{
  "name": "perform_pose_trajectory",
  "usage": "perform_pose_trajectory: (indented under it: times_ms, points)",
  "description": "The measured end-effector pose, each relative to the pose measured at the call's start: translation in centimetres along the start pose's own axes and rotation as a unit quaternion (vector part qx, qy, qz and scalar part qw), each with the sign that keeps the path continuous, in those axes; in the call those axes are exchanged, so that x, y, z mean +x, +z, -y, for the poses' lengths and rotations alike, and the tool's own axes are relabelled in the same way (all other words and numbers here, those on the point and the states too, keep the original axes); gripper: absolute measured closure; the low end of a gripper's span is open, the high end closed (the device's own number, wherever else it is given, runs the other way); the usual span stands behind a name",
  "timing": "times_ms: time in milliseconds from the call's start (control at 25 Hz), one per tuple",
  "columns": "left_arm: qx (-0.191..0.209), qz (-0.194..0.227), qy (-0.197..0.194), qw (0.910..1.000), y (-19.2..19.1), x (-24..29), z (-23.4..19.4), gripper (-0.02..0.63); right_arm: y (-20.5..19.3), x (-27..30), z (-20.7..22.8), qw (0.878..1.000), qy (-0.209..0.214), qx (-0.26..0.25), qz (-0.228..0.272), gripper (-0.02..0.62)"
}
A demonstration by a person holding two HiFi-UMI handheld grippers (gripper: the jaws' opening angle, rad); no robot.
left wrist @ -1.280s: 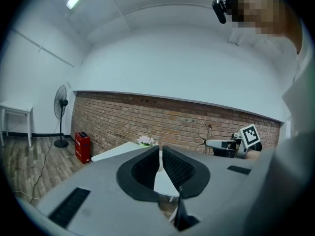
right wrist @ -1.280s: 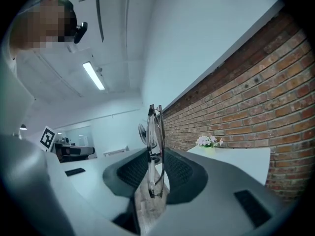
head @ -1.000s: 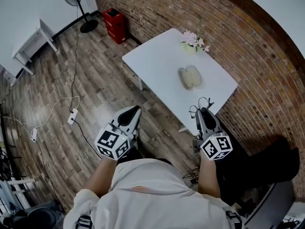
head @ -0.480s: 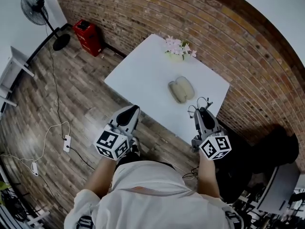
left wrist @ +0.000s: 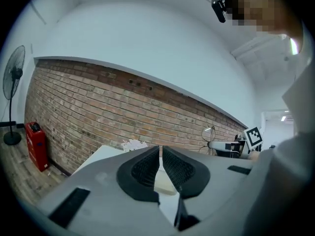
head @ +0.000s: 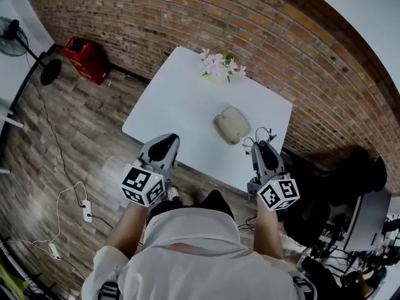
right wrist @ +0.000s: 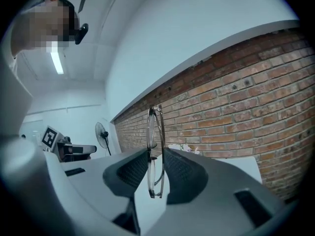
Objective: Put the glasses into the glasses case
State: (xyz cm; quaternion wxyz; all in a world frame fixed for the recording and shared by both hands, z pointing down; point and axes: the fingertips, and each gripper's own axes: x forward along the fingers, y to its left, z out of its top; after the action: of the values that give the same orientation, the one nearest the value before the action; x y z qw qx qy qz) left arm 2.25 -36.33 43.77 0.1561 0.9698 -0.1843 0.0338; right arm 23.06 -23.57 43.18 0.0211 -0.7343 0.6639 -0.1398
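Two grippers: left gripper (head: 167, 140) and right gripper (head: 261, 145), one in each of the person's hands, both at the near edge of the single white table (head: 181, 99).
Left gripper: jaws drawn in to a thin slit with nothing between them. In the left gripper view the pale case shows just beyond the slit.
Right gripper: jaws closed partway and clamped on the glasses (right wrist: 154, 132), a padded face pressing the folded frame from either side.
One pair of glasses: thin wire frame, held clear of the tabletop at the right gripper's tip, at 4 o'clock from the case in the head view.
Glasses' long axis: stands on end in the right gripper view, running from 12 to 6 o'clock. The lenses are edge-on to that camera, one rising above the jaws and the other down between them.
One glasses case (head: 231, 125): pale, lying open on the table with its two halves side by side. It is at 10 o'clock from the right gripper and between 2 and 3 o'clock from the left gripper, touching neither.
One bunch of flowers (head: 219, 66): pink and white, at 12 o'clock from the case, near the table's far edge.
One brick wall (head: 156, 17): runs behind the table.
Floor: one red crate (head: 84, 60) against the wall at 10 o'clock in the head view. One standing fan (head: 14, 31) is farther left at the frame's edge. One power strip (head: 86, 211) lies at 8 o'clock.
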Motion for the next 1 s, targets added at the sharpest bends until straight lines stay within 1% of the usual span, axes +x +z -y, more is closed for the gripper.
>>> perform_pose_trajectory:
  times_ms: [120,200,480,640,720,840,920,1000]
  points:
    - [-0.005,-0.008,-0.009,0.9999,-0.1,2.5,-1.0,0.575,0.3,1.0,1.8,1.0,-0.015,0.002,0.001,0.443]
    - [-0.002,-0.013,-0.017,0.9998,-0.1,4.6,-0.7,0.575,0.7,1.3,3.5,1.0,-0.023,0.004,0.004,0.443]
    - [0.023,-0.024,-0.027,0.9991,1.2,12.5,2.3,0.575,0.6,2.0,11.2,0.999,-0.029,0.027,-0.003,0.443]
    - [0.036,-0.036,-0.027,0.9983,1.5,15.8,3.8,0.575,0.4,2.6,15.7,0.999,-0.031,0.04,-0.009,0.443]
    - [0.036,-0.043,-0.026,0.9981,0.7,17.1,4.0,0.575,-0.3,2.9,17.5,0.998,-0.035,0.043,-0.018,0.443]
    - [0.019,-0.058,-0.03,0.9977,-0.8,18.6,3.7,0.575,-1.1,3.6,18.9,0.998,-0.034,0.041,-0.036,0.443]
    - [0.01,-0.061,-0.04,0.9973,-0.9,19.2,3.4,0.575,-1.3,4.3,19.2,0.997,-0.024,0.031,-0.061,0.443]
    - [0.009,-0.06,-0.047,0.997,-0.4,19.7,2.7,0.575,-1.2,5.4,19.3,0.995,-0.011,0.025,-0.091,0.443]
